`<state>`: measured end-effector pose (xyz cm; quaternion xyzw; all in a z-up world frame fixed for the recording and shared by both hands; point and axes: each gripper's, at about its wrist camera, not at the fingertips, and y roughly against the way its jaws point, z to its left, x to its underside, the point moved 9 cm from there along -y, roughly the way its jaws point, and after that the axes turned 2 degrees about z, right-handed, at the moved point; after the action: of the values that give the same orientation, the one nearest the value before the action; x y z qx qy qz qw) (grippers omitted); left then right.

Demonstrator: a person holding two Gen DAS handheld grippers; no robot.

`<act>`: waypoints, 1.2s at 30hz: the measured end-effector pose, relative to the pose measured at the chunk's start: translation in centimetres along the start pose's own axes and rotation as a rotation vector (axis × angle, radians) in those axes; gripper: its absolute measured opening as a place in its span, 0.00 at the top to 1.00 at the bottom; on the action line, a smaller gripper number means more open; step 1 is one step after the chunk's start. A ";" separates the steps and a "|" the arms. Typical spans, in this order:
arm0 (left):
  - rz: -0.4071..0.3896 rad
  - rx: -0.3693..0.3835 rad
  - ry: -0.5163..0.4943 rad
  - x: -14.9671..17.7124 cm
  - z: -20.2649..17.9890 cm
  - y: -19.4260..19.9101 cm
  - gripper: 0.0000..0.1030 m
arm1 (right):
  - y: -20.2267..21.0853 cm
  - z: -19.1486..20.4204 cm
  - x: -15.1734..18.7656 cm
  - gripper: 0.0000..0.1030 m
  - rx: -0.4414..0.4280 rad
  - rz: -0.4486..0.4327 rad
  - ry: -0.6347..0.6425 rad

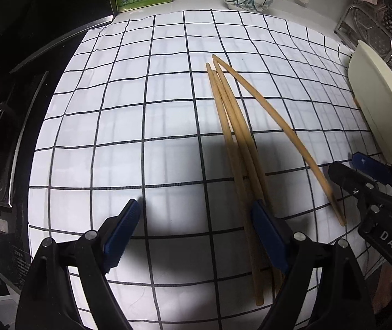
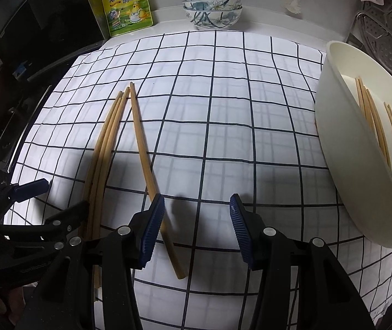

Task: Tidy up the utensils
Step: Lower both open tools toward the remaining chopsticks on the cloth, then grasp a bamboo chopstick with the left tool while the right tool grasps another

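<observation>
A: Hovering, right gripper (image 2: 197, 228) spread, nothing between the pads. Lone chopstick (image 2: 152, 173) lies just left of it, its near part passing under the left pad.

B: Long axis?

A: Runs near to far, leaning slightly left at the far tip. Jaws straddle across it, roughly.

B: Left gripper (image 1: 196, 236)?

A: Spread wide, empty. Bundle of three chopsticks (image 1: 234, 143) runs under its right pad, same near-far lie.

B: Destination?

A: Cream tub (image 2: 341, 148) on the right, chopsticks already inside. Right gripper sits nearer it and nearer the lone stick; my read, a small shift left centres it.

B: Surface?

A: Checked cloth (image 2: 223, 96).
</observation>
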<state>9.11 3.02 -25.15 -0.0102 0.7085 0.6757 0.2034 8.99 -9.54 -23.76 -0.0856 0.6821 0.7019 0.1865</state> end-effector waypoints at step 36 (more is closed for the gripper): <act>-0.031 0.022 0.019 -4.5 1.6 -0.4 0.93 | -2.0 3.5 -2.0 0.94 -0.076 -0.006 0.125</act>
<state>13.82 3.36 -24.20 -0.0252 0.7175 0.6646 0.2072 12.01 -6.39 -24.64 -0.1384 0.6649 0.7201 0.1423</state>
